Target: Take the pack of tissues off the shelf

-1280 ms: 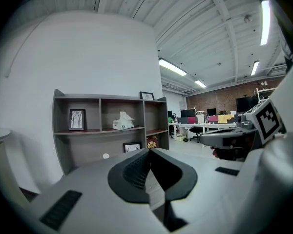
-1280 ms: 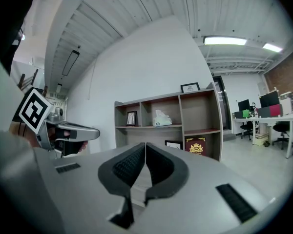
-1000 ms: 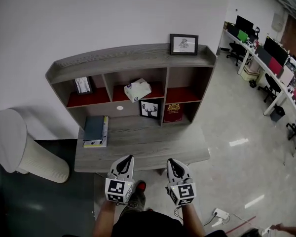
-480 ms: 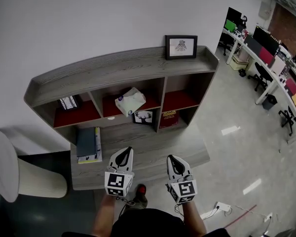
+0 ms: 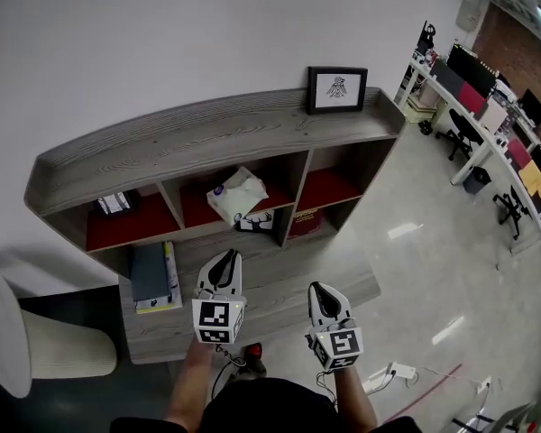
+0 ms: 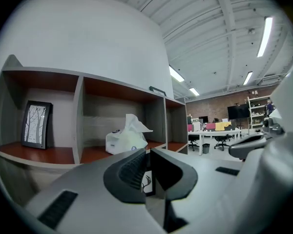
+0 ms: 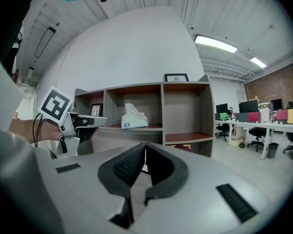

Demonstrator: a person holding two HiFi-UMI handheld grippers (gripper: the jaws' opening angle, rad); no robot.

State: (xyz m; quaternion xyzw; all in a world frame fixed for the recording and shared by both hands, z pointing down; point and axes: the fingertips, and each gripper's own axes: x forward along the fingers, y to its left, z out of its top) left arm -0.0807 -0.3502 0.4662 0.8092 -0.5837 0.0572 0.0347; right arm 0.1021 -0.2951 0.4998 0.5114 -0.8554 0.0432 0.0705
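Straight beyond my left tool (image 5: 222, 262), nearer than the right tool (image 5: 321, 290), tissues (image 5: 237, 195) sit in the shelf's (image 5: 207, 133) middle bay; both closed, empty.

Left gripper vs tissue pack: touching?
Apart. Head view: left gripper sits over the desk, short of the tissue pack in the middle cubby; wood shows between them.

Head view looks steeply down from above onto the shelf (image 5: 207, 138), with left gripper (image 5: 226, 258) and right gripper (image 5: 321, 290) low in frame; left gripper view looks about level, close to the open compartments; right gripper view sits further back, takes in the whole shelf front; all three share the pack of tissues (image 5: 239, 194) in the middle compartment.
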